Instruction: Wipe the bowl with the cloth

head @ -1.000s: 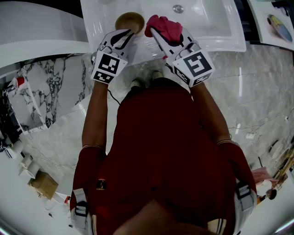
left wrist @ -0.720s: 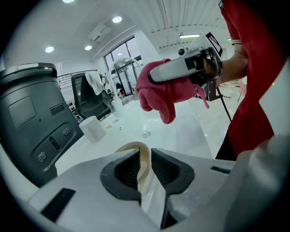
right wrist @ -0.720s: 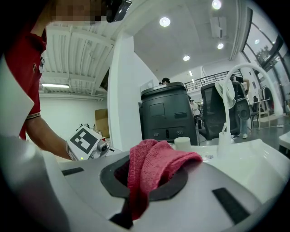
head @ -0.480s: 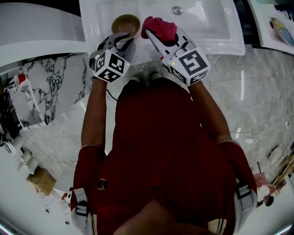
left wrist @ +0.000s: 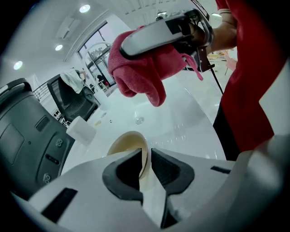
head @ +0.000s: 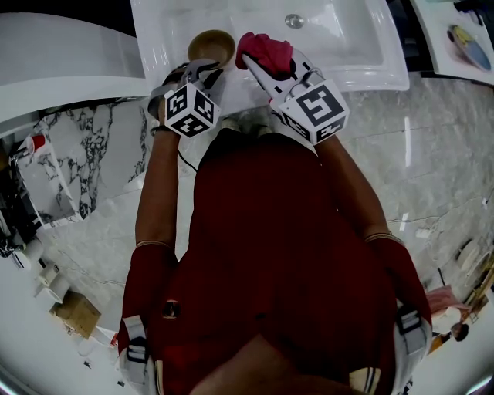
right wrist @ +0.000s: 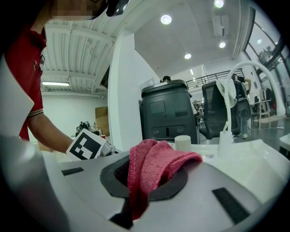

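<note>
A tan bowl point(head: 211, 45) is held over the white sink point(head: 347, 46), tilted on edge. My left gripper point(head: 208, 68) is shut on the bowl's rim point(left wrist: 144, 158), one jaw inside and one outside. A red cloth point(head: 266, 50) hangs bunched from my right gripper point(head: 266, 65), which is shut on it just right of the bowl. In the right gripper view the cloth point(right wrist: 152, 170) fills the space between the jaws. From the left gripper view the cloth point(left wrist: 142, 74) hangs above the bowl, apart from it.
The sink's drain point(head: 294, 21) lies at the back. A white faucet point(right wrist: 253, 86) arcs over the sink at right, with a white cylinder point(right wrist: 183, 143) beside it. A marble counter point(head: 432, 139) runs to the right. A dark bin point(right wrist: 165, 113) stands behind.
Both grippers have moved slightly up and left over the sink. The left gripper has turned, tipping the bowl more on edge. The cloth stays in the right gripper.
</note>
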Demonstrator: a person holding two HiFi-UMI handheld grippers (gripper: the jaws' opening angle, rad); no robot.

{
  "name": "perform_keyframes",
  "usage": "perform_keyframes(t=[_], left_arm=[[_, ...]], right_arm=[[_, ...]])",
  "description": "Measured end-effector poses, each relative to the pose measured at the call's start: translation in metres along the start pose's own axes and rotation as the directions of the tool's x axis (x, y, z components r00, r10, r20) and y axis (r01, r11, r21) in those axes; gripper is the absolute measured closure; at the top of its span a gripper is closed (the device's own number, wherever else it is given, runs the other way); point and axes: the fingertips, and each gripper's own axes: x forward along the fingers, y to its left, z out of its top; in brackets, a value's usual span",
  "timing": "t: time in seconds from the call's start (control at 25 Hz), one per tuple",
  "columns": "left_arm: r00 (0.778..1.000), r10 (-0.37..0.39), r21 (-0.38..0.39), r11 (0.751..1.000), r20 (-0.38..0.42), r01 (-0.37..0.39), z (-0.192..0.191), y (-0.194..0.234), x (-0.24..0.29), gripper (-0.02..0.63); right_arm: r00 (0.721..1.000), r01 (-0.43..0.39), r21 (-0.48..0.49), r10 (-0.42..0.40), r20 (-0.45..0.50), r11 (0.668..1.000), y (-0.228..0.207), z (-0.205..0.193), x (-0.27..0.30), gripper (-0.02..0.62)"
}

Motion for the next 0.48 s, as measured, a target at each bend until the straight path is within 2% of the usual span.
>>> perform_keyframes(t=[0.16,0.48], left_arm=[[0.999,-0.037,0.047,0.998,-0.007,0.038,-0.0028,-0.0017,0.0028,0.548],[0.996,-0.085,0.052,0.995,0.036,0.083,-0.0075,-0.0014,0.0008,0.571]], right_arm=[[1.0,0.025,-0.002,-0.025,-0.006,1.0,0.0021,0.0001,0.004,0.566],[0.997,0.075,0.008,-0.075,-0.023,0.997,0.0064,-0.0033,0.0093,0.566]])
